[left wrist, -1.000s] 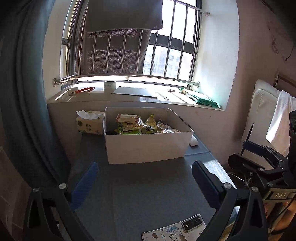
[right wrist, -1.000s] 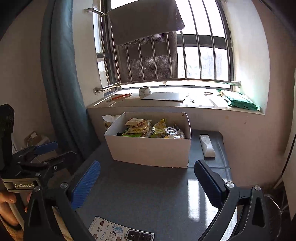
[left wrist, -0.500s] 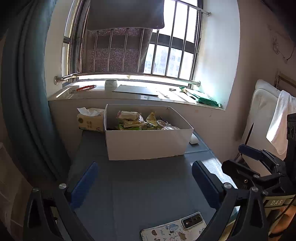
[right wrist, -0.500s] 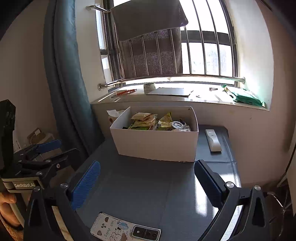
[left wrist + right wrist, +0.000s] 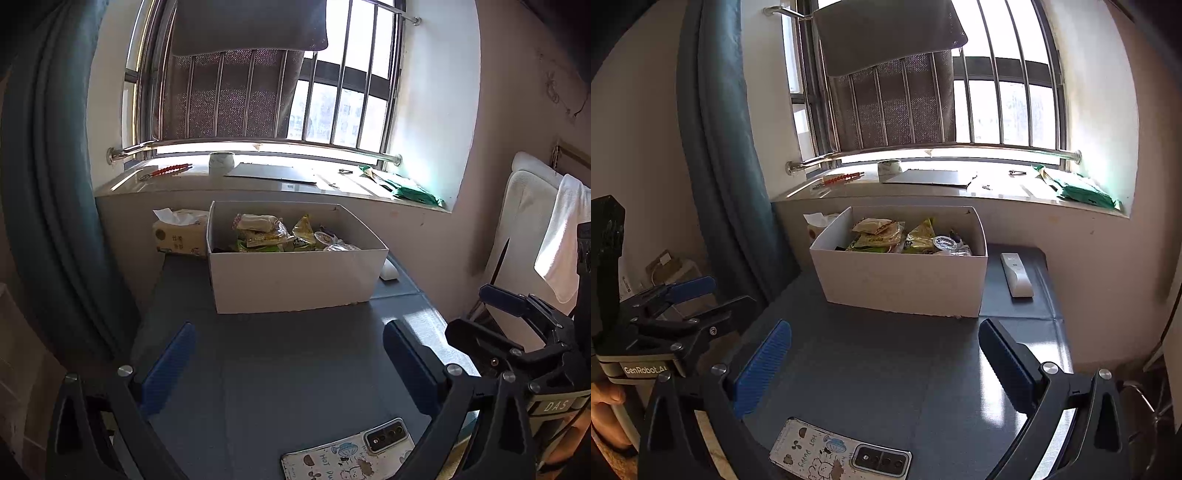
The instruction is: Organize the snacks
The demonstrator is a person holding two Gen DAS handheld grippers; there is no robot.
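Snacks (image 5: 280, 234) in crinkly yellow-green wrappers heap inside the white box (image 5: 295, 280).

Daylight pours through the barred metal window (image 5: 347, 92), overexposing its panes and the pale stone sill (image 5: 960, 184) beneath. Below that sill, glare streaks the dark grey tabletop (image 5: 997, 387). Fisheye bending curves both views, with black vignetted corners.

Matt white cardboard box (image 5: 295, 280), glossy plastic snack packets (image 5: 264, 234), ribbed blue claw pads (image 5: 762, 365), polished metal rail (image 5: 255, 142)
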